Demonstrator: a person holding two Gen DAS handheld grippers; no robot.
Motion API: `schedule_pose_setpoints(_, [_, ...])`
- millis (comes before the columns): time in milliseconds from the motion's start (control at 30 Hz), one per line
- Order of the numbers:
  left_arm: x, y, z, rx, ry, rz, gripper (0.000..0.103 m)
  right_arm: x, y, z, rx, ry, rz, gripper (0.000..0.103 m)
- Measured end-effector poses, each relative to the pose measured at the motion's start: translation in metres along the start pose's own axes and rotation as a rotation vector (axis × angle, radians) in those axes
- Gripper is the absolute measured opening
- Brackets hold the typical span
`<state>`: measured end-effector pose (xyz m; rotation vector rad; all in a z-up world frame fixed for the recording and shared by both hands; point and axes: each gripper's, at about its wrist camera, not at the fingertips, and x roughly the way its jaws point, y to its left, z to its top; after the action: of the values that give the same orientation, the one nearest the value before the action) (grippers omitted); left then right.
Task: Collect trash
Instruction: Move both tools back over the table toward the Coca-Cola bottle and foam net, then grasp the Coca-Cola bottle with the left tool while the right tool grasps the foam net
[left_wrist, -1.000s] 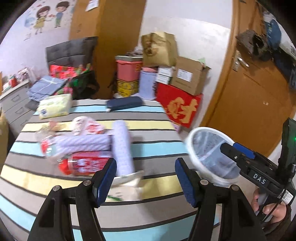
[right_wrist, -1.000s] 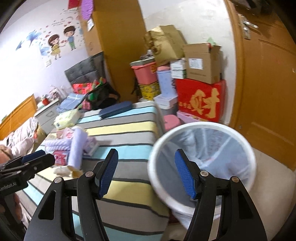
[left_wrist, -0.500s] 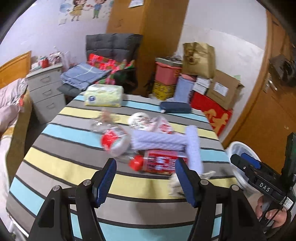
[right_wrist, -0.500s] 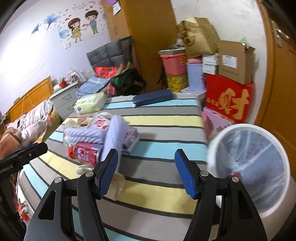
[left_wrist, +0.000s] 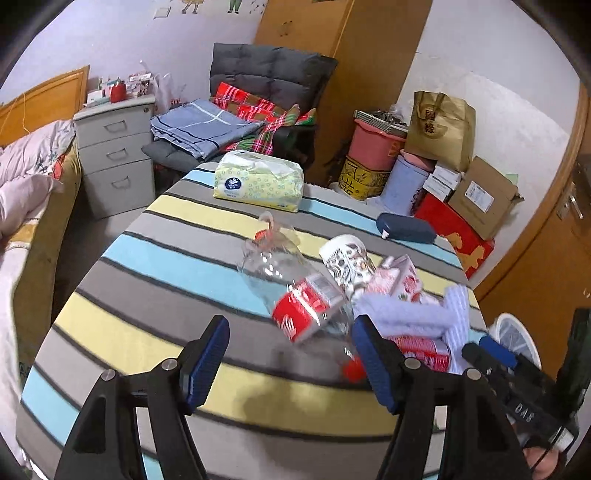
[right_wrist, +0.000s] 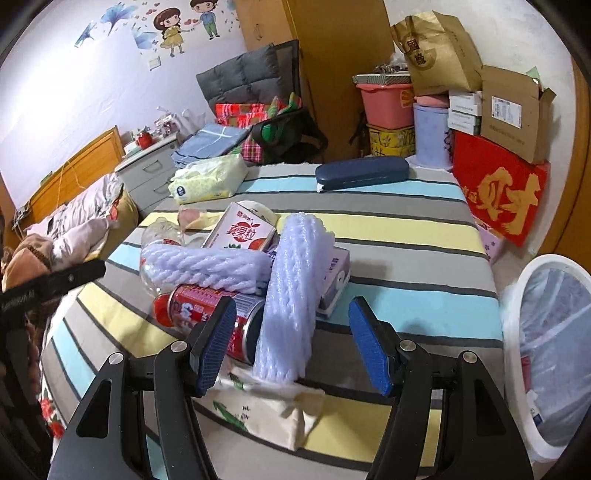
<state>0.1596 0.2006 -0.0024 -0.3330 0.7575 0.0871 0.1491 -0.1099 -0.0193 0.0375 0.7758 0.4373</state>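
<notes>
White bin (right_wrist: 546, 354), bagged, some trash inside, right of striped table (right_wrist: 406, 236). Left gripper (left_wrist: 288, 358) jaws opening, empty; right gripper (right_wrist: 295, 350) jaws closing, wide, around foam net (right_wrist: 291, 295), not pressing.

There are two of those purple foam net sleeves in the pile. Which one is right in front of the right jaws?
The foam sleeve that points toward the camera, its near end between the right gripper's closing jaws. The other sleeve lies crosswise, farther back, above the red can.

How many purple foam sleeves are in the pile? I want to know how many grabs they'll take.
2. One foam sleeve lies across the pile over the red can. The other leans against it, pointing toward the right gripper. More could be hidden underneath.
</notes>
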Motion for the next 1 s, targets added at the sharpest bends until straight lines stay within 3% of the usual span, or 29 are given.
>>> schedule_pose_setpoints(200, [0.041, 0.002, 0.02, -0.031, 0.05, 0.008, 0.07, 0.013, 0.0, 0.0, 0.026, 0.037, 0.01, 0.057])
schedule_pose_setpoints(300, [0.059, 0.002, 0.027, -0.051, 0.072, 0.002, 0.071, 0.013, -0.002, 0.001, 0.043, 0.035, 0.032, 0.043])
schedule_pose_setpoints(400, [0.074, -0.001, 0.03, -0.059, 0.101, 0.006, 0.071, 0.013, -0.002, 0.002, 0.05, 0.036, 0.04, 0.042])
schedule_pose_setpoints(633, [0.098, -0.013, 0.029, -0.018, 0.16, -0.003, 0.071, 0.014, -0.008, 0.002, 0.099, 0.037, 0.064, 0.035])
schedule_pose_setpoints(700, [0.102, -0.013, 0.026, -0.003, 0.173, 0.002, 0.071, 0.012, -0.008, 0.002, 0.095, 0.034, 0.056, 0.029])
schedule_pose_setpoints(1000, [0.105, -0.002, 0.015, 0.032, 0.212, 0.066, 0.071, 0.021, -0.009, 0.003, 0.094, 0.055, 0.024, 0.029])
